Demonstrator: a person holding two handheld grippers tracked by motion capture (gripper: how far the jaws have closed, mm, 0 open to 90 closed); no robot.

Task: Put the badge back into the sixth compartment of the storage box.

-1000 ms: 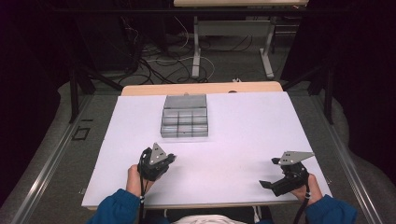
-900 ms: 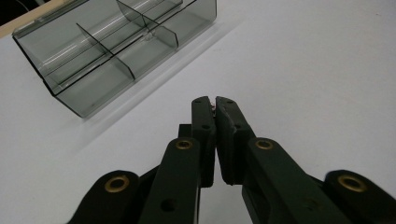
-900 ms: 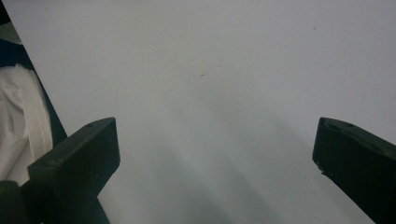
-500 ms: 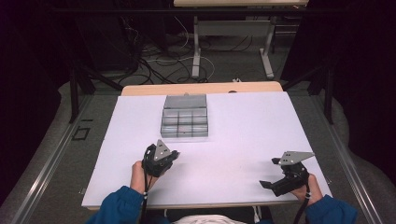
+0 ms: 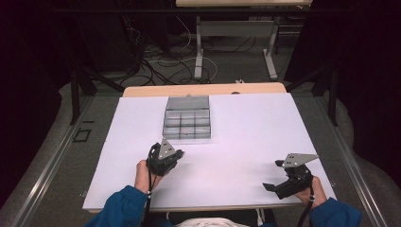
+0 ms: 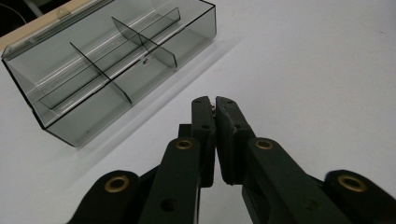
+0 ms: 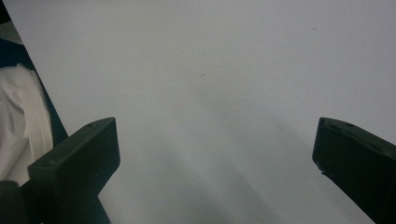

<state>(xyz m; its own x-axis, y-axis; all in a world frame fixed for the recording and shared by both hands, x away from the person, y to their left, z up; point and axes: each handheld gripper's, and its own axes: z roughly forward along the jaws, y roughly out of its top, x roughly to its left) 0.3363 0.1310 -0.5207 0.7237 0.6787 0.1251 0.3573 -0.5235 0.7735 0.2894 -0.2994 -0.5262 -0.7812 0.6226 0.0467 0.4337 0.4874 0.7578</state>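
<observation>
Organizer box [image 6: 109, 70] sits just ahead of your left gripper [image 6: 215, 100], whose black jaws are pressed together on nothing. That hand has crept forward toward it, so you're lining up an approach. Smoky clear plastic, thin dividers, on smooth white table [image 5: 246, 137]. Your right gripper [image 5: 270, 187] rests spread wide, well apart.

Ahead of the left gripper [image 6: 214, 105] stands a compartment box [image 6: 112, 70] of smoky, glossy clear plastic with thin see-through dividers. The gripper's jaws are matt black plastic with brass-coloured rivets. Under both tools lies a smooth, matt white sheet [image 5: 246, 137]. The right gripper [image 5: 270, 187] carries a dull grey plate.
</observation>
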